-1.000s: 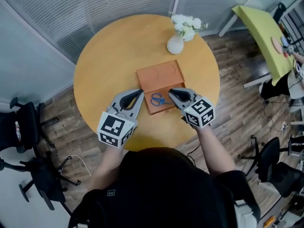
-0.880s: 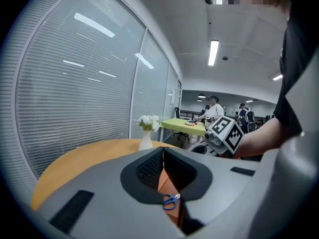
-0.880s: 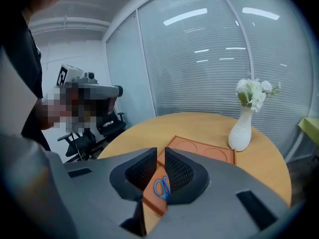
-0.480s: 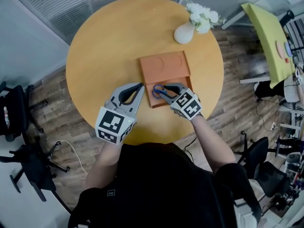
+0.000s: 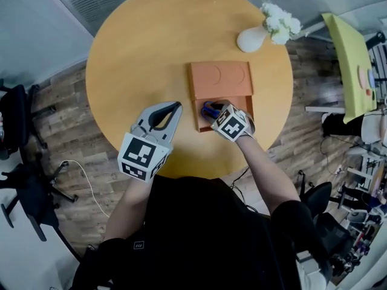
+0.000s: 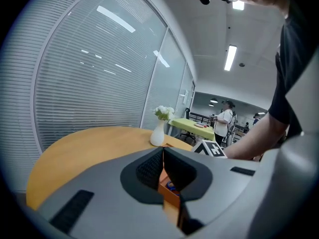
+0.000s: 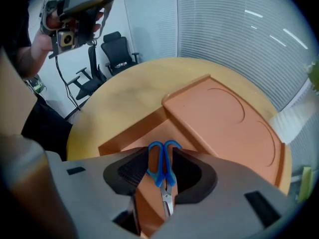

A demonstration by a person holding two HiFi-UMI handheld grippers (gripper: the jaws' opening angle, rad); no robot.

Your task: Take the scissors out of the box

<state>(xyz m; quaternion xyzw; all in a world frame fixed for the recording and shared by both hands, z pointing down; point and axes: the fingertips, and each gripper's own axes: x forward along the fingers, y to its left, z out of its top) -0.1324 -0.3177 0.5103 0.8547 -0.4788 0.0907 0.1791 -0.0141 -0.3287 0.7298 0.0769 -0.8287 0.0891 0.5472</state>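
An orange box (image 5: 221,80) lies on the round wooden table (image 5: 139,53), its lid slid back and its near compartment uncovered. Blue-handled scissors (image 5: 208,109) lie in that compartment. My right gripper (image 5: 213,110) points steeply down into it. In the right gripper view the scissors (image 7: 158,158) sit between the jaws of my right gripper (image 7: 162,167), which are opening, with the pads close beside the handles. My left gripper (image 5: 175,106) hangs over the table left of the box, shut with nothing in it. Through its slit the left gripper view shows the box (image 6: 169,193).
A white vase of white flowers (image 5: 254,39) stands at the table's far right edge behind the box. Office chairs (image 5: 24,186) stand on the wooden floor to the left. A yellow-green table (image 5: 354,59) is at the far right.
My right gripper has tipped downward and sunk into the box's open compartment over the scissors. The left gripper has dropped a little toward the table.
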